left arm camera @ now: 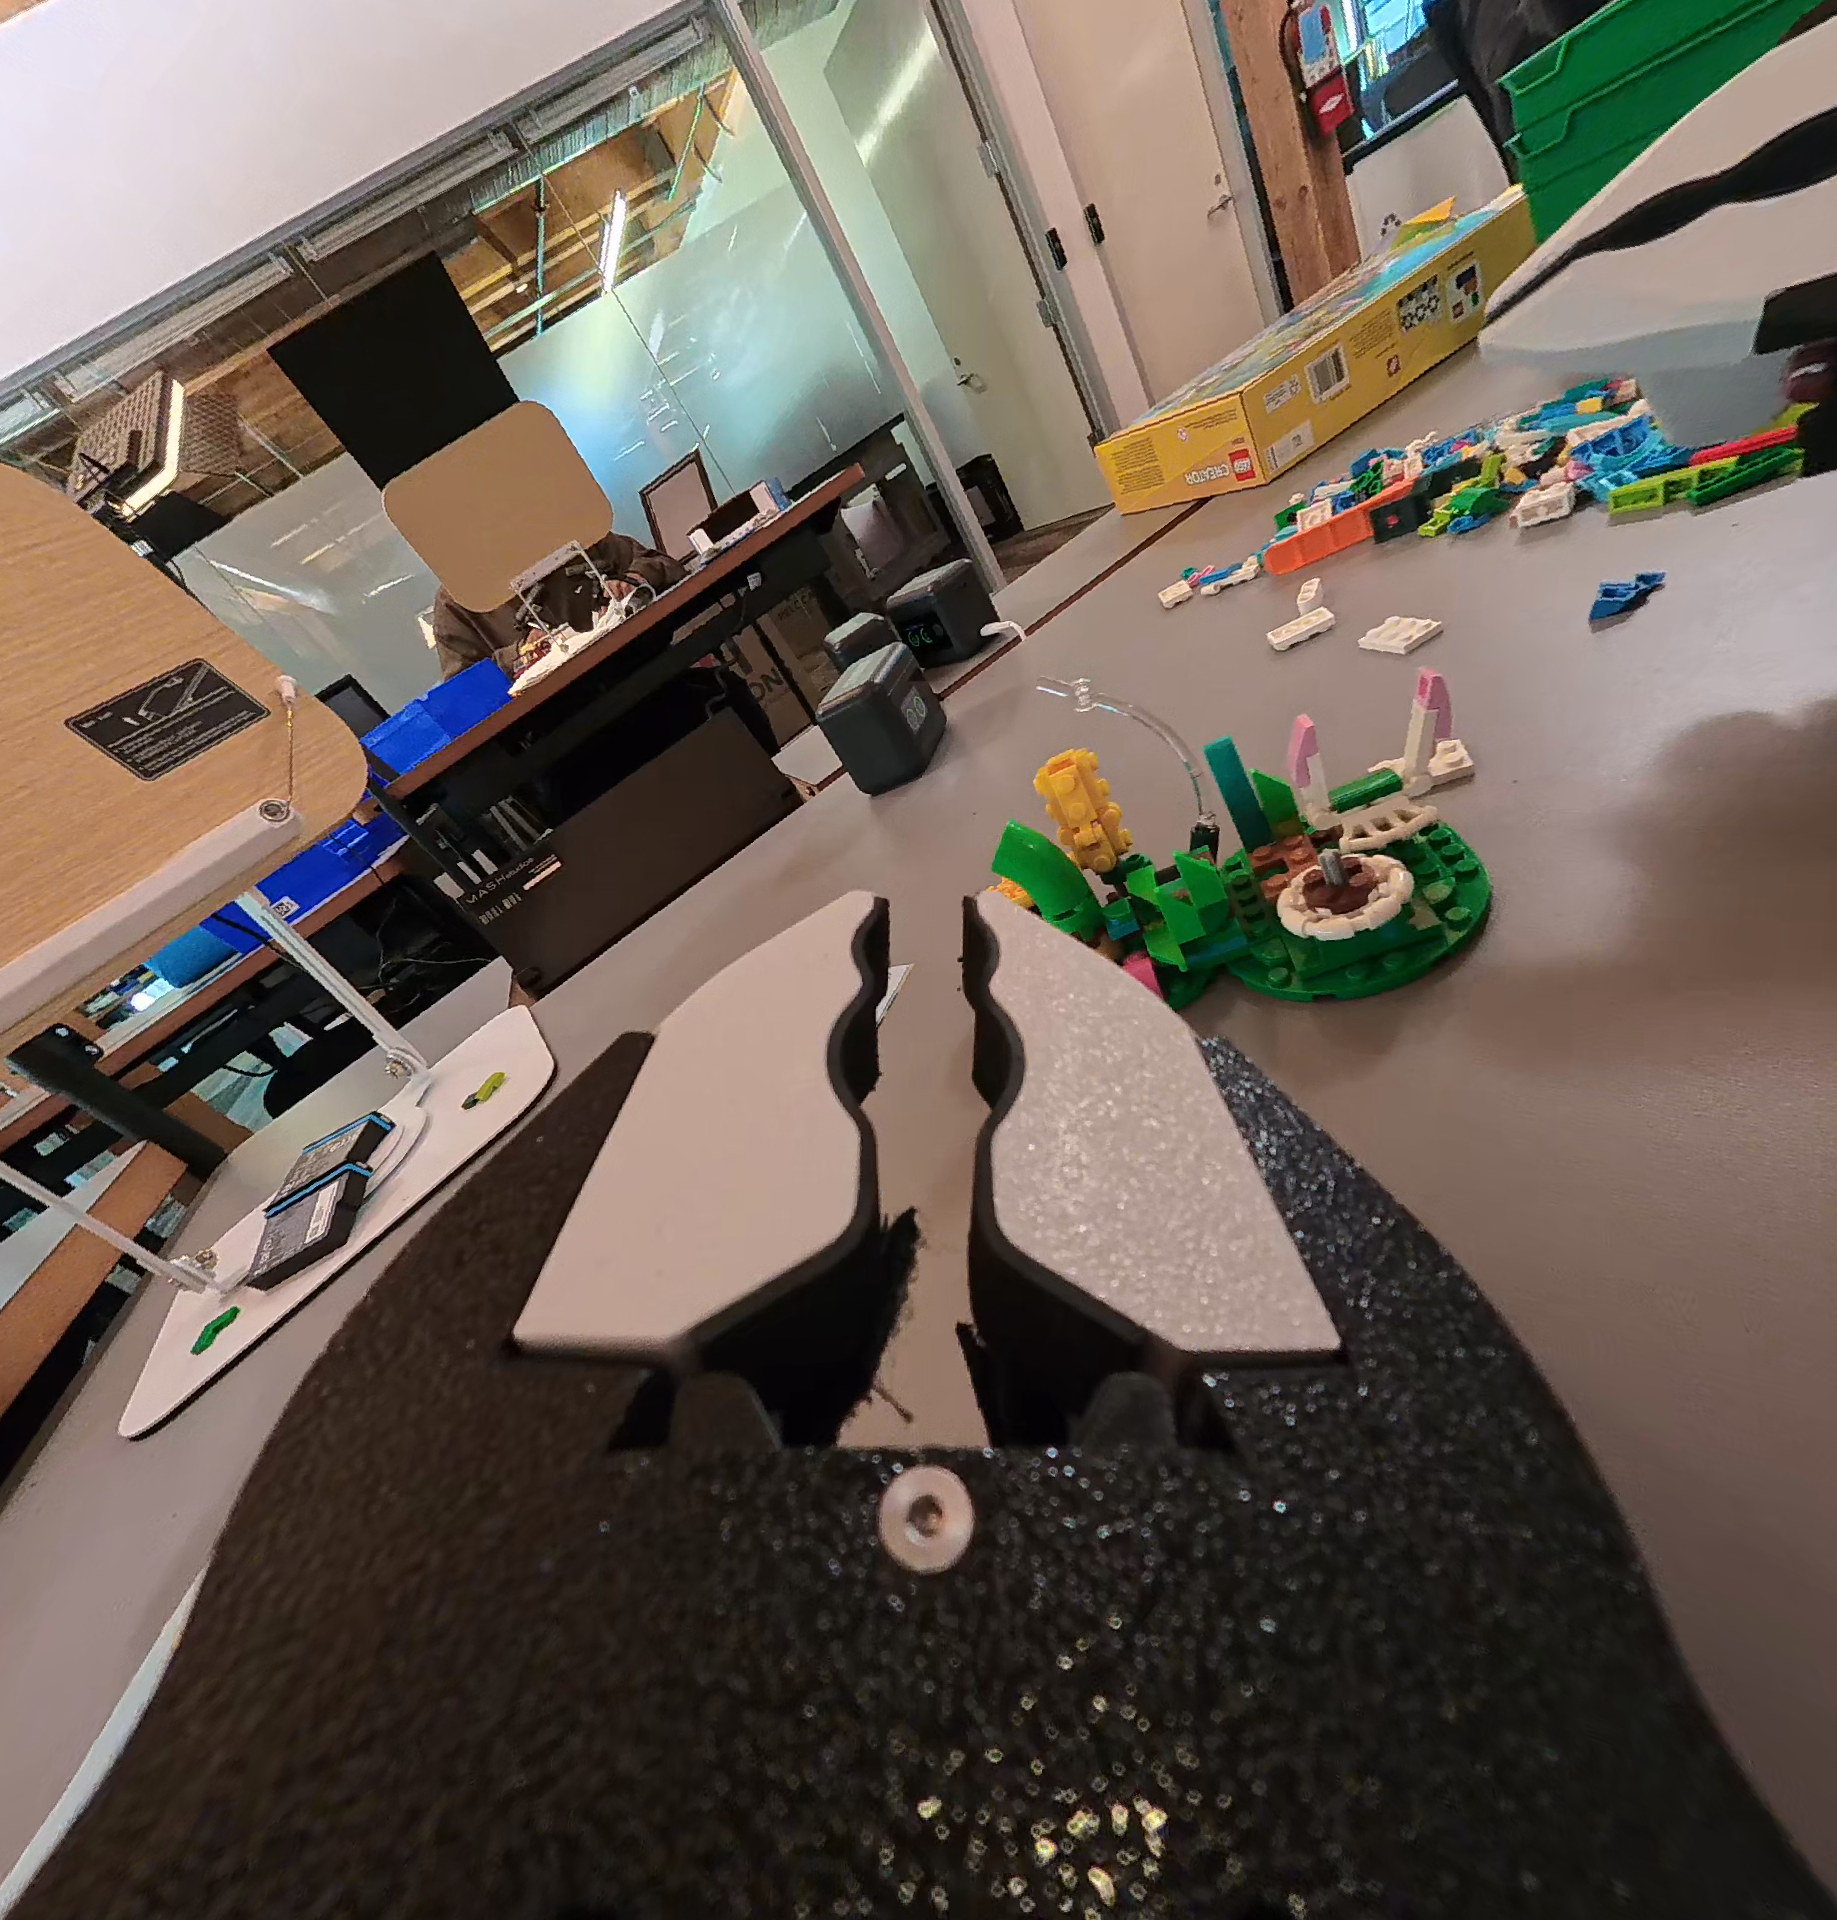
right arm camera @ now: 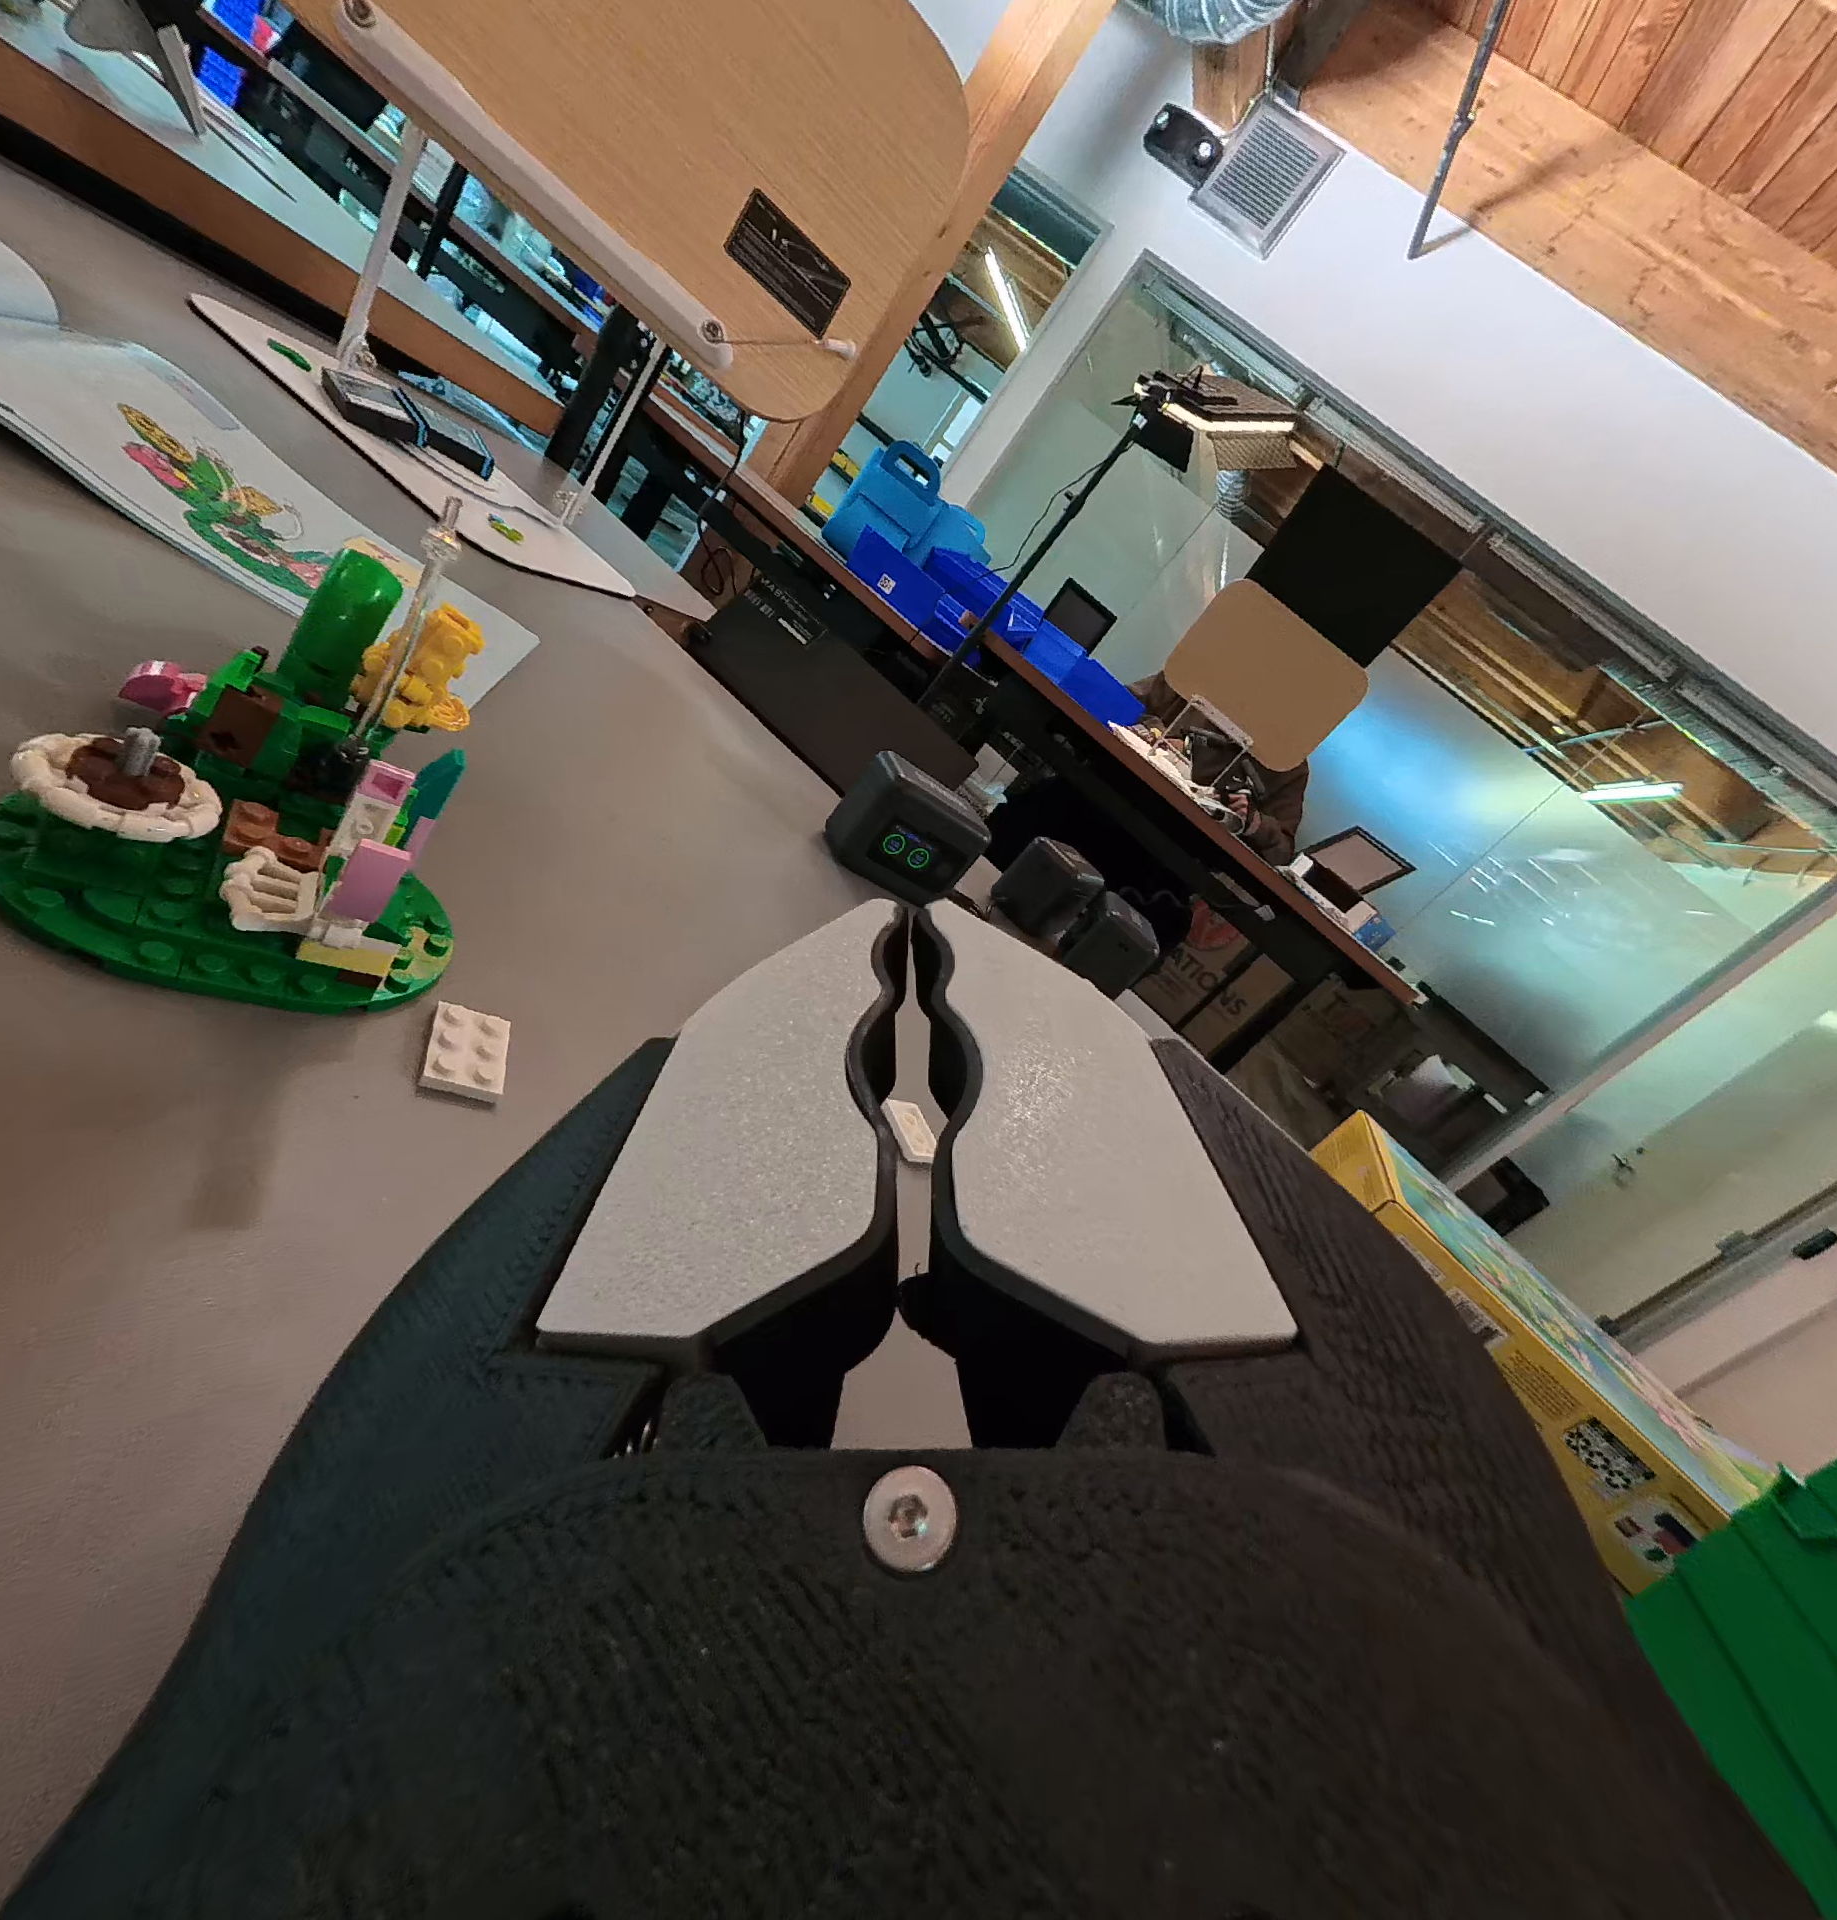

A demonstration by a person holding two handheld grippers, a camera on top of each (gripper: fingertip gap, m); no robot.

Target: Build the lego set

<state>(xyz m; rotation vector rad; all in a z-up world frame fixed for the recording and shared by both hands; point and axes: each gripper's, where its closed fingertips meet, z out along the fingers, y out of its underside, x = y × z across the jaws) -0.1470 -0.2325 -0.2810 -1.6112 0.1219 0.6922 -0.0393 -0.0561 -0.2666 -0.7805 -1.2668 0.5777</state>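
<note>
The part-built lego model, a round green base [left arm camera: 1413, 940] with green leaves, a yellow flower [left arm camera: 1085, 805], a white ring with a brown centre and pink-tipped pieces, stands on the grey table ahead and right of my left gripper [left arm camera: 924, 914]. That gripper is open by a narrow gap and empty. In the right wrist view the model's base [right arm camera: 166, 961] is at the left. My right gripper [right arm camera: 909, 914] is shut with its tips touching. A white plate [right arm camera: 464, 1049] lies left of it, and another small white piece [right arm camera: 909, 1127] shows through its gap.
Loose bricks [left arm camera: 1516, 468] lie in a pile at the back right, below part of the other gripper [left arm camera: 1672, 291]. Also around are a yellow set box [left arm camera: 1309, 384] [right arm camera: 1496, 1340], green bins [left arm camera: 1641, 94] [right arm camera: 1776, 1662], an instruction booklet [right arm camera: 218, 488], a wood-panel stand [left arm camera: 114, 675] [right arm camera: 685, 156] and dark power units [left arm camera: 883, 717] [right arm camera: 903, 831]. Some 20 cm of space lies between my two pairs of fingers. From my right tips it is roughly 10 cm to the white plate [right arm camera: 464, 1049]; from my left, 15 cm.
</note>
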